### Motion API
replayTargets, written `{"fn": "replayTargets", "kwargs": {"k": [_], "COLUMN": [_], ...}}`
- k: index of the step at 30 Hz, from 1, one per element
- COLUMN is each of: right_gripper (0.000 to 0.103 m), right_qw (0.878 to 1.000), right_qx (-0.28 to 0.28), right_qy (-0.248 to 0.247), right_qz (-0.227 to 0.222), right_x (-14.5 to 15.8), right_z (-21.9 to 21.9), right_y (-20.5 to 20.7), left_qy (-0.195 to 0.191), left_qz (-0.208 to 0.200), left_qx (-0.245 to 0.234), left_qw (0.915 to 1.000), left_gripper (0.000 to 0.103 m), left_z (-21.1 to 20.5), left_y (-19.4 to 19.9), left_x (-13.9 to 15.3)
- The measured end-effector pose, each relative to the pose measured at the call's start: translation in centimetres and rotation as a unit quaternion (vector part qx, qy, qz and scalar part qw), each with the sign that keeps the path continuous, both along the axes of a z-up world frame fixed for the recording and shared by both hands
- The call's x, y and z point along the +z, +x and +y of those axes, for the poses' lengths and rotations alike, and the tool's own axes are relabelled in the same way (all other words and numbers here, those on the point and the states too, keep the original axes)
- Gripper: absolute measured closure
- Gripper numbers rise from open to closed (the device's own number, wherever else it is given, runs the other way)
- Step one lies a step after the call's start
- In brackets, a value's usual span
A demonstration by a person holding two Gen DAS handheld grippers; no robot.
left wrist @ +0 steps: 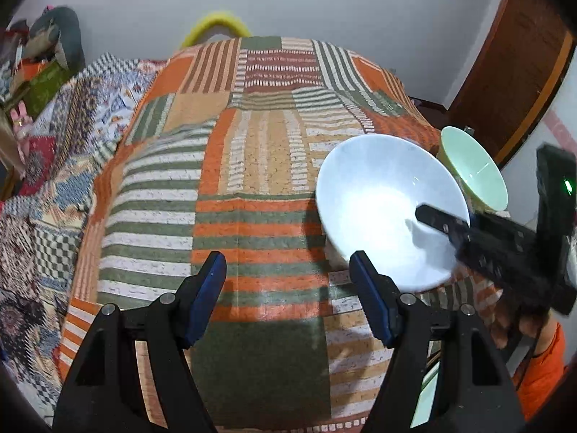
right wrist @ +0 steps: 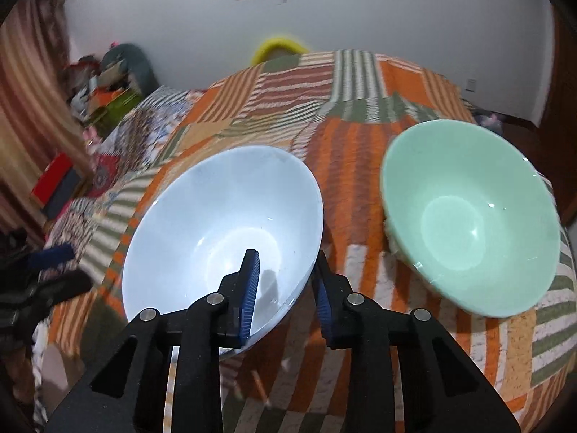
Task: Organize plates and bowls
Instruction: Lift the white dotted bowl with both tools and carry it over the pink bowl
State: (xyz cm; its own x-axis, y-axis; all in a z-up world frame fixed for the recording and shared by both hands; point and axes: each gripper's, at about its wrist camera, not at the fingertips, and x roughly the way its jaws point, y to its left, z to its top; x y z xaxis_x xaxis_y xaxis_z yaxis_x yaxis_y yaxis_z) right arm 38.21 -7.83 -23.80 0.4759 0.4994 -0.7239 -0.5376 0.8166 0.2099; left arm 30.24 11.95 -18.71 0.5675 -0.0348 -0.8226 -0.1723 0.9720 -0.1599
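A white bowl (right wrist: 223,231) and a mint-green bowl (right wrist: 468,216) sit near each other, apart, on a bed (left wrist: 252,166) covered with an orange, green and cream striped patchwork quilt. The right tool (right wrist: 285,288) straddles the near rim of the white bowl, one blue-padded finger (right wrist: 250,288) inside and the other outside, jaws drawn in close on the wall. The left tool (left wrist: 288,288) hangs wide open above bare quilt, just left of the white bowl, holding nothing. An orange sleeve (left wrist: 544,371) shows at the bed's edge.
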Motion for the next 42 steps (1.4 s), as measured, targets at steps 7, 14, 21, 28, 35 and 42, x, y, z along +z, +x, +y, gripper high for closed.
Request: {"fn": "replayTargets", "kwargs": {"k": [7,14,21,28,35,42], "right_gripper": [0.078,0.073,0.072,0.074,0.074,0.074], "right_qw": [0.999,0.997,0.998,0.999,0.999,0.998], "right_qx": [0.048,0.035,0.015,0.008,-0.005,-0.006], "right_qy": [-0.007,0.025,0.032,0.023,0.04,0.058], "right_qz": [0.01,0.058,0.055,0.034,0.034,0.015], "right_x": [-0.5,-0.7,-0.8,0.3,1.2,3.6], "right_z": [1.0,0.7,0.8,1.3,0.4,-0.1], "right_y": [-1.7,-1.3,-1.8,-2.9,-3.8,-6.0], "left_qy": [-0.017,-0.035,-0.032,-0.033,-0.037,-0.025], "left_qz": [0.022,0.045,0.038,0.036,0.009,-0.024], "left_qx": [-0.004,-0.019,-0.039,-0.046,-0.049,-0.047], "left_qw": [0.9996,0.9982,0.998,0.9978,0.9981,0.9983], "left_gripper": [0.04,0.063,0.082,0.084,0.084,0.084], "left_z": [0.4,0.5,-0.5,-1.6,-2.1,-2.8], "left_y": [0.9,1.4,1.3,0.9,-1.2,-4.3], "left_x": [-1.7,-3.4,-3.2,-3.1,-0.8,2.6]}}
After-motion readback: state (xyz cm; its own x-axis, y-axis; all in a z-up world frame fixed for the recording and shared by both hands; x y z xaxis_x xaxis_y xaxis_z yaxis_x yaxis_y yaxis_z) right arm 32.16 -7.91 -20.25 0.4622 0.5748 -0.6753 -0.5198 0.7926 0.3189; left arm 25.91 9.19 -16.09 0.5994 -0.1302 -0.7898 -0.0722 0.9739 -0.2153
